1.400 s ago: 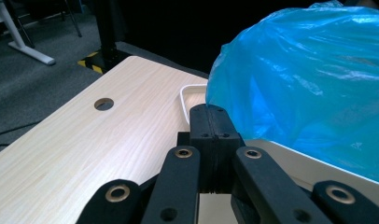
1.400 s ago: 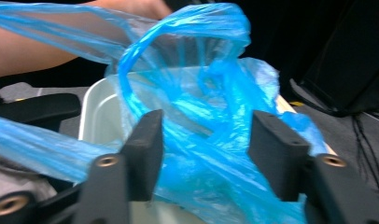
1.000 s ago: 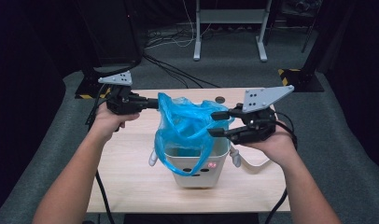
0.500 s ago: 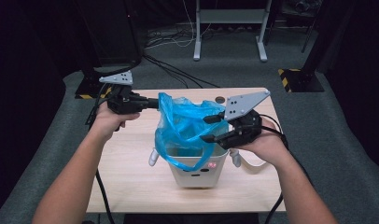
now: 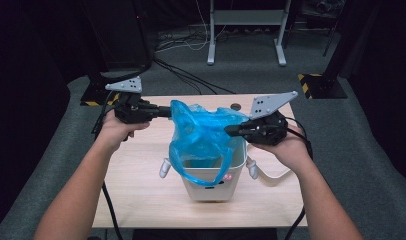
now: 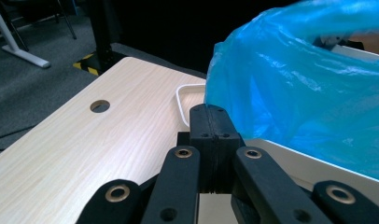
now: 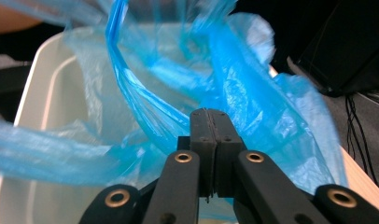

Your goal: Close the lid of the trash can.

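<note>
With the left claw (image 5: 167, 112) clamped on the far-left edge of the blue bag (image 5: 206, 131) and the right claw (image 5: 231, 131), its jaws just closed, pinching its right side, both should spread it evenly over the white bin's (image 5: 211, 186) rim mid-surface.

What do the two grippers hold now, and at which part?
Both are shut on the blue plastic bag: the left gripper at its left upper edge, the right gripper at its right upper edge, above the white bin.
</note>
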A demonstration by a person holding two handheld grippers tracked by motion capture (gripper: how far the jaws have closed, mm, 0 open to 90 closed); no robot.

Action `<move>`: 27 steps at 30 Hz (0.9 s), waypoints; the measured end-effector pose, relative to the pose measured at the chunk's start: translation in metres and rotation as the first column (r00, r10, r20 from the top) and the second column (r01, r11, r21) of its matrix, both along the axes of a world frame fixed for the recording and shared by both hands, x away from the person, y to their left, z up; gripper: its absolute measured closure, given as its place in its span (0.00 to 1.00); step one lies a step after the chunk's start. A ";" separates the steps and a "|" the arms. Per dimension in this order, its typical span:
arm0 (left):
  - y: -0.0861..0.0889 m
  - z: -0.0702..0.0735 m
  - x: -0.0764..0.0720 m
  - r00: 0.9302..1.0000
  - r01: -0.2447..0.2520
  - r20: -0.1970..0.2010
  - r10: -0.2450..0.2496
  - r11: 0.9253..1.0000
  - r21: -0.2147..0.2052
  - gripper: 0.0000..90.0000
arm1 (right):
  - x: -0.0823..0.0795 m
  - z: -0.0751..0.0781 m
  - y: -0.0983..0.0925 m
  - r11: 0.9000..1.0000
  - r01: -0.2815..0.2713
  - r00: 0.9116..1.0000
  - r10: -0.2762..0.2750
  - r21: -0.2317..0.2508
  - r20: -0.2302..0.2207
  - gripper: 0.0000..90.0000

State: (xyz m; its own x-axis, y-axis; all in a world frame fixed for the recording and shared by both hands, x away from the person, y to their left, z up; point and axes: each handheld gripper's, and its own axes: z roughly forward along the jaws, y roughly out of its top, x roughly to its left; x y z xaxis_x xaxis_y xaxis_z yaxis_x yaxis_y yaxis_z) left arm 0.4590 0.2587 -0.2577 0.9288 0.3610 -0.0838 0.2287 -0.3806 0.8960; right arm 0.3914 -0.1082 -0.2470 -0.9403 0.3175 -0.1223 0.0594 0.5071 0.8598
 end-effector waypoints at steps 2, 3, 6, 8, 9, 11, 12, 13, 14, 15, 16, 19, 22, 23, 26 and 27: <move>0.000 0.000 0.000 1.000 0.001 0.002 -0.001 1.000 0.003 0.99 | 0.002 0.003 -0.003 0.999 0.012 1.000 -0.012 0.038 0.001 1.00; 0.000 0.000 0.000 1.000 0.001 0.002 -0.001 1.000 0.005 0.99 | 0.003 0.004 -0.004 0.998 0.018 1.000 -0.018 0.054 0.000 1.00; 0.000 -0.001 0.001 1.000 -0.004 0.004 0.004 1.000 0.009 0.99 | 0.010 0.009 -0.009 0.991 0.061 0.998 -0.061 0.123 -0.001 1.00; 0.000 -0.002 0.003 1.000 -0.007 0.001 0.007 1.000 0.013 0.99 | 0.015 0.010 -0.014 0.983 0.101 0.995 -0.101 0.152 -0.006 1.00; 0.000 -0.003 0.004 1.000 -0.008 0.002 0.008 1.000 0.014 0.99 | 0.020 0.011 -0.017 0.976 0.129 0.992 -0.128 0.177 -0.017 1.00; 0.000 -0.005 0.005 1.000 -0.006 -0.002 0.006 1.000 0.013 0.99 | 0.028 0.010 -0.022 0.964 0.176 0.984 -0.174 0.198 -0.029 1.00; 0.000 -0.006 0.005 1.000 -0.006 -0.003 0.006 1.000 0.016 0.99 | 0.031 0.009 -0.025 0.959 0.196 0.981 -0.193 0.203 -0.038 1.00; -0.001 -0.007 0.005 1.000 -0.006 -0.006 0.006 1.000 0.019 0.99 | 0.035 0.007 -0.027 0.954 0.218 0.976 -0.213 0.205 -0.048 1.00; -0.001 -0.008 0.006 1.000 -0.004 -0.005 0.004 1.000 0.022 0.99 | 0.039 0.005 -0.029 0.950 0.236 0.972 -0.230 0.202 -0.053 1.00; -0.002 -0.009 0.006 1.000 -0.005 -0.010 0.005 1.000 0.019 0.99 | 0.042 0.003 -0.030 0.946 0.255 0.967 -0.247 0.199 -0.063 1.00; -0.002 -0.010 0.007 1.000 -0.006 -0.013 0.006 1.000 0.020 0.99 | 0.046 0.001 -0.032 0.943 0.272 0.962 -0.264 0.194 -0.067 1.00; -0.002 -0.011 0.008 1.000 -0.016 -0.012 0.016 1.000 0.024 0.99 | 0.053 -0.008 -0.034 0.934 0.317 0.948 -0.308 0.167 -0.078 1.00; -0.003 -0.012 0.010 1.000 -0.021 -0.011 0.021 0.999 0.034 0.99 | 0.060 -0.016 -0.035 0.928 0.342 0.939 -0.330 0.147 -0.101 1.00; -0.004 -0.013 0.010 1.000 -0.024 -0.014 0.025 0.999 0.037 0.99 | 0.062 -0.018 -0.036 0.927 0.349 0.936 -0.336 0.139 -0.110 1.00; -0.005 -0.016 0.010 1.000 -0.026 -0.017 0.027 0.998 0.054 0.99 | 0.065 -0.025 -0.037 0.923 0.367 0.927 -0.353 0.114 -0.125 1.00; -0.005 -0.017 0.010 0.999 -0.025 -0.018 0.026 0.998 0.057 0.99 | 0.065 -0.026 -0.038 0.923 0.371 0.925 -0.357 0.107 -0.129 1.00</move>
